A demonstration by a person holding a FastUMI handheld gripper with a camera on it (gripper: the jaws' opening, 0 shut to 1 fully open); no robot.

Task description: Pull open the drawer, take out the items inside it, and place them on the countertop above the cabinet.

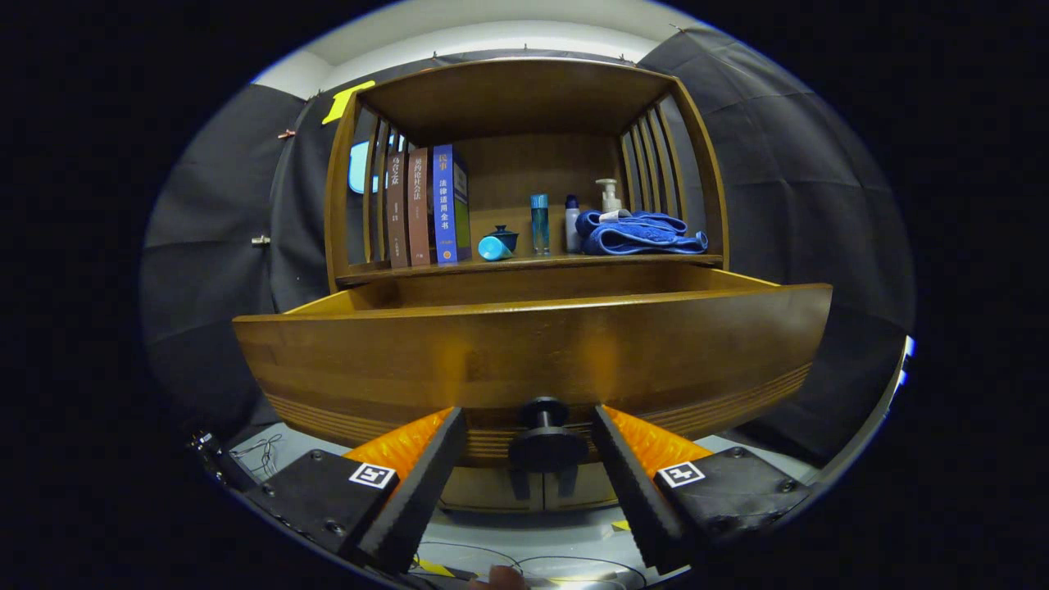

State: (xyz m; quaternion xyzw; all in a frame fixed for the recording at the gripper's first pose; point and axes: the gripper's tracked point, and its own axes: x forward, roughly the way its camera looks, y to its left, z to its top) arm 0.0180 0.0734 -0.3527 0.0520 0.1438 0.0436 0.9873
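The drawer [533,360] stands pulled out, its knob [545,434] sitting between the fingers [426,475], which are spread and clear of it. Its inside lies beyond and above them, hidden by the front panel; surface [524,264] higher up.

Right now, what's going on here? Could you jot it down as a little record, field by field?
Drawer: wooden drawer pulled out toward the camera; its inside is hidden behind the front panel
Knob: dark round knob sits between the fingers
Gripper: gripper open, fingers either side of the knob, not pressing it
Countertop: countertop above the drawer holds three upright books, a blue towel, a pump bottle, a tall blue bottle and a small dark lidded cup
Task stage: drawer open; nothing being lifted out
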